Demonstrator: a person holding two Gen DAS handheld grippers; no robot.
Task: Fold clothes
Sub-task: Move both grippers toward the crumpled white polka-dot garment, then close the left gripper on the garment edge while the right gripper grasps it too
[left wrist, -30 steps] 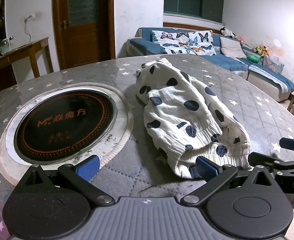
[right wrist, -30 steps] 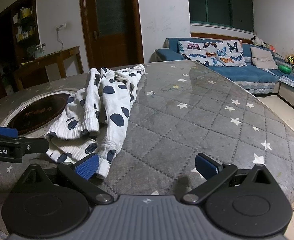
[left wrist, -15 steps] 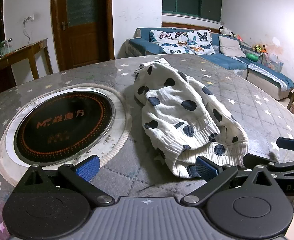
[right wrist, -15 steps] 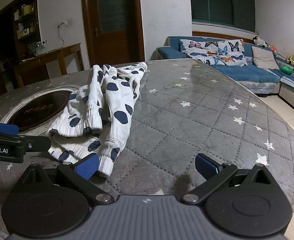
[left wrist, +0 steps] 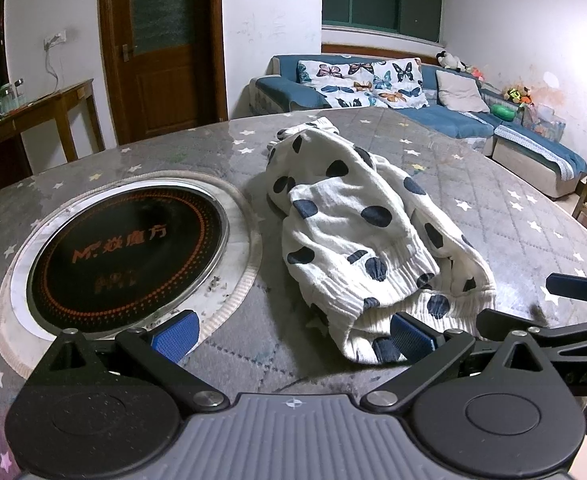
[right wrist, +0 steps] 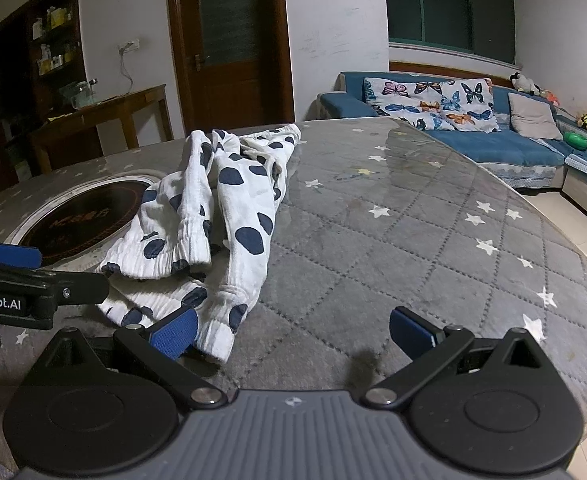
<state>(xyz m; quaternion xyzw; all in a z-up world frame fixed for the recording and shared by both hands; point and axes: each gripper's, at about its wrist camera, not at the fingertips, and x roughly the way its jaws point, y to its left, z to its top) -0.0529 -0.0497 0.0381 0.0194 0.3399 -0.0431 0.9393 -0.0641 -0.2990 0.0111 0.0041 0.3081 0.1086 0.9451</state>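
A crumpled white garment with dark blue dots (left wrist: 357, 224) lies on the grey star-patterned table (left wrist: 473, 184). In the right wrist view the same garment (right wrist: 221, 216) stretches from mid-table toward the near edge. My left gripper (left wrist: 293, 336) is open, low over the table; its right fingertip (left wrist: 411, 338) sits at the garment's ribbed hem, its left one over bare table. My right gripper (right wrist: 291, 330) is open too, its left fingertip (right wrist: 175, 330) beside a ribbed cuff. Each gripper shows at the edge of the other's view. Nothing is held.
A round black induction hob (left wrist: 125, 240) in a white ring is set into the table left of the garment. Beyond the table stand a blue sofa (left wrist: 433, 120) with butterfly cushions, a wooden door (left wrist: 165, 48) and a wooden side table (left wrist: 33, 116). The table's right edge (right wrist: 565, 240) drops to tiled floor.
Both grippers have eased slightly closer to the garment's near hem. Both stay open. The garment has not moved.
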